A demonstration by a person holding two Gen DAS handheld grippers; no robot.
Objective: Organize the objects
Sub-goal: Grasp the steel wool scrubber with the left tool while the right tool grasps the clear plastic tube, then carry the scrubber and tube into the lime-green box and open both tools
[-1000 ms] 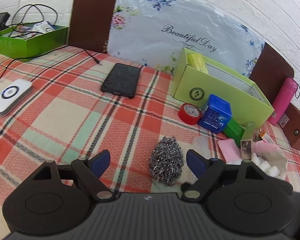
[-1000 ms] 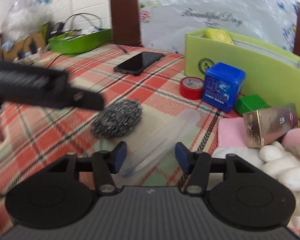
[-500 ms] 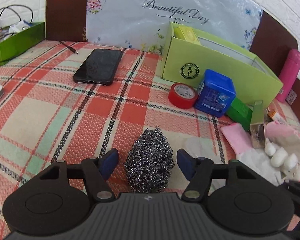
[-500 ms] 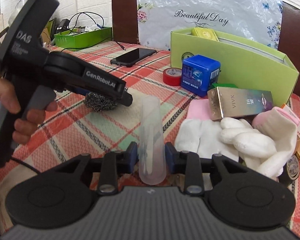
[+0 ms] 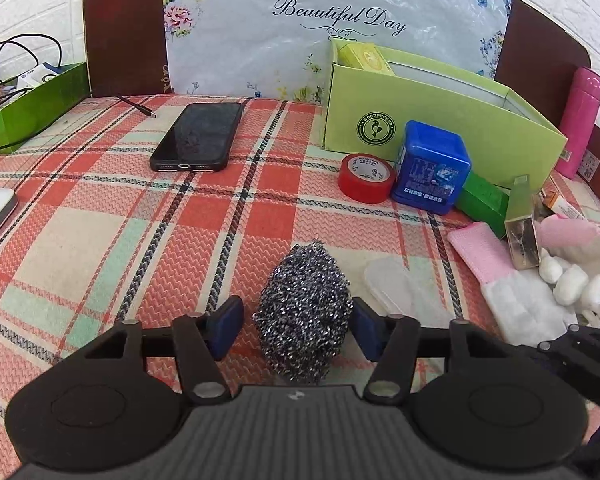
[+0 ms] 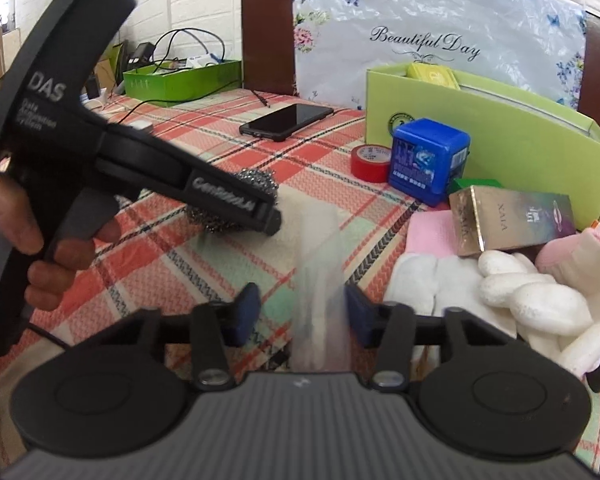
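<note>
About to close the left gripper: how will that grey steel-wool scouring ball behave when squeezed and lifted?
The grey steel-wool scouring ball looks like loose coiled wire, so it will probably squash between the left gripper's fingers. Its rough tangle should grip rather than slip. It is likely light for its size.

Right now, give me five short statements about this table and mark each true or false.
1. The steel scrubber sits between the open jaws of the left gripper. True.
2. The phone lies inside the light green box. False: it lies flat on the tablecloth, left of the box.
3. The red tape roll is beside the blue box. True.
4. The pink bottle lies flat. False: it stands upright.
5. The right gripper is shut on the clear case. False: its jaws stand open.
</note>
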